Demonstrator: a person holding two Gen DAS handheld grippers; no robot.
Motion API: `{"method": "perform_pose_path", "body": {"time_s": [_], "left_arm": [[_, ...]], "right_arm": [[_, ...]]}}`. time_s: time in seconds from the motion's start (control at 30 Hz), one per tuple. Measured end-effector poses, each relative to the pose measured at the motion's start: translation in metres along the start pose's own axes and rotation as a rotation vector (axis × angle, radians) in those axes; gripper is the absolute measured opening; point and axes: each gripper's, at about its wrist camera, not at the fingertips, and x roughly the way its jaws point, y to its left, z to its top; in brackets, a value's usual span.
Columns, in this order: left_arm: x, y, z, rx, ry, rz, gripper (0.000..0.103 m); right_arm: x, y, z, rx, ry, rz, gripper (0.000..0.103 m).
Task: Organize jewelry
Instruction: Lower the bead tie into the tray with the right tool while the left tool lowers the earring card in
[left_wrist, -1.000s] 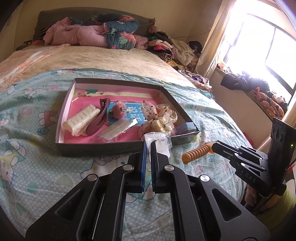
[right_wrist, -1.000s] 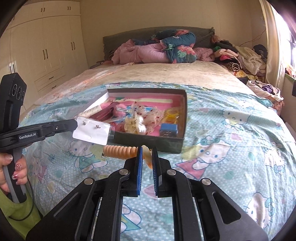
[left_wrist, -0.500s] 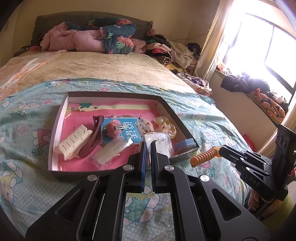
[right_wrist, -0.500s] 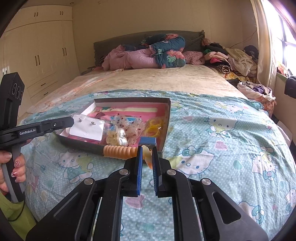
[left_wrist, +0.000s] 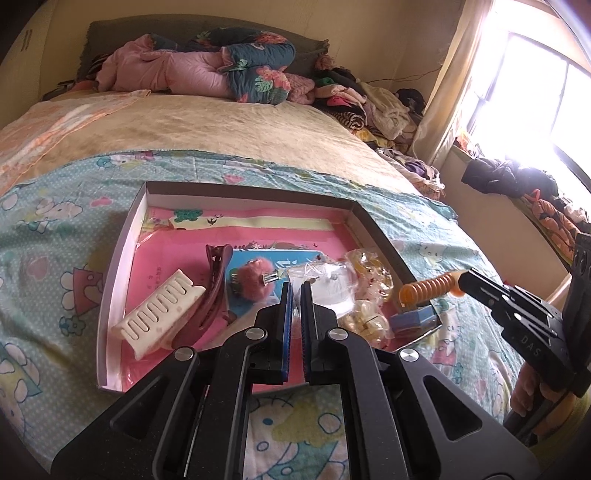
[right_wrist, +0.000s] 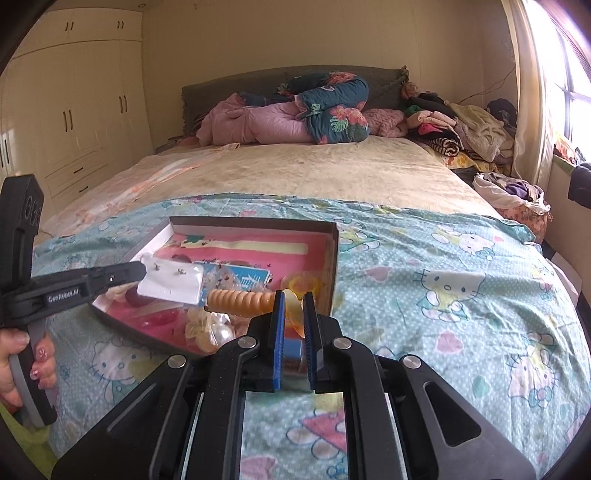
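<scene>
A shallow grey box (left_wrist: 122, 258) with a pink floor lies on the bedspread; it also shows in the right wrist view (right_wrist: 334, 258). My left gripper (left_wrist: 296, 290) is shut on a clear bag with an earring card (left_wrist: 325, 284), held over the box's right half; the card shows white in the right wrist view (right_wrist: 171, 282). My right gripper (right_wrist: 293, 299) is shut on an orange spiral hair tie (right_wrist: 238, 301), held over the box's near right corner; it also shows in the left wrist view (left_wrist: 428, 290). Inside lie a white claw clip (left_wrist: 159, 314), a maroon clip (left_wrist: 214, 291) and a pink fuzzy clip (left_wrist: 253, 278).
Bags of pale trinkets (left_wrist: 369, 280) and a small blue box (left_wrist: 413, 319) sit in the box's right end. The Hello Kitty bedspread (right_wrist: 461, 295) surrounds the box. Bedding (right_wrist: 288, 114) and clothes (right_wrist: 465, 125) pile at the bed's head. A window ledge (left_wrist: 517, 195) runs on the right.
Both grippers have moved forward from in front of the box to above it, each carrying its item. The bag now hangs over the box's floor and the hair tie over its right corner.
</scene>
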Motion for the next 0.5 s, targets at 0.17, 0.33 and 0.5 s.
{"method": "perform_pose_path", "body": {"time_s": [0.17,0.33,0.5], "left_arm": [[0.008,0.008,-0.002,-0.012,0.010,0.010,0.001],[0.011,0.015,-0.005,-0.019,0.017,0.017,0.001],[0.015,0.020,-0.010,-0.028,0.029,0.020,0.001]], "right_arm": [[0.021,0.004,0.010,-0.006,0.010,0.001,0.010],[0.041,0.006,0.016,-0.006,0.026,-0.005,0.010],[0.056,0.007,0.018,-0.010,0.048,-0.008,0.010]]}}
